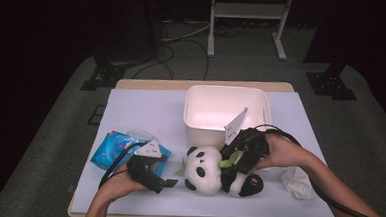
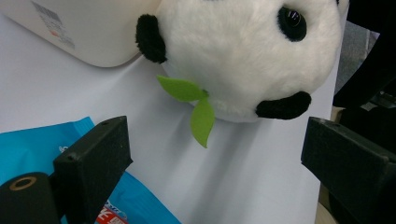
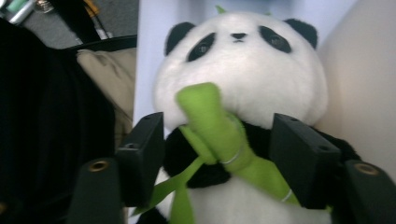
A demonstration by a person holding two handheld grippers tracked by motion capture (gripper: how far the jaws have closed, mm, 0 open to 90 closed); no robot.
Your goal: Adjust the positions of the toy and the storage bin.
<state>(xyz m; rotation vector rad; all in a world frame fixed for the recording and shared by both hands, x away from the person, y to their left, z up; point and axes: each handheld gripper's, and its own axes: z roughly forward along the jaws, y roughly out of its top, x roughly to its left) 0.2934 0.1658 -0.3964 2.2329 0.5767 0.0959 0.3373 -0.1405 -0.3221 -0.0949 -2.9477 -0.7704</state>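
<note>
- The panda plush [image 1: 205,170] lies on the tabletop [image 1: 146,111] just at six o'clock of the white bin [image 1: 224,110].
- The right claw [image 3: 217,149] stands open astride the panda's chest and its green bamboo stalk [image 3: 219,135]; sink deeper so the pads take the body, not the stalk.
- The left claw [image 2: 210,172] stands open and empty at nine o'clock of the panda; keep it clear.

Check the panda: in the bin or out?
Out. The panda lies on the table in front of the white bin, whose visible inside looks empty. The right gripper straddles its chest, jaws open.
</note>
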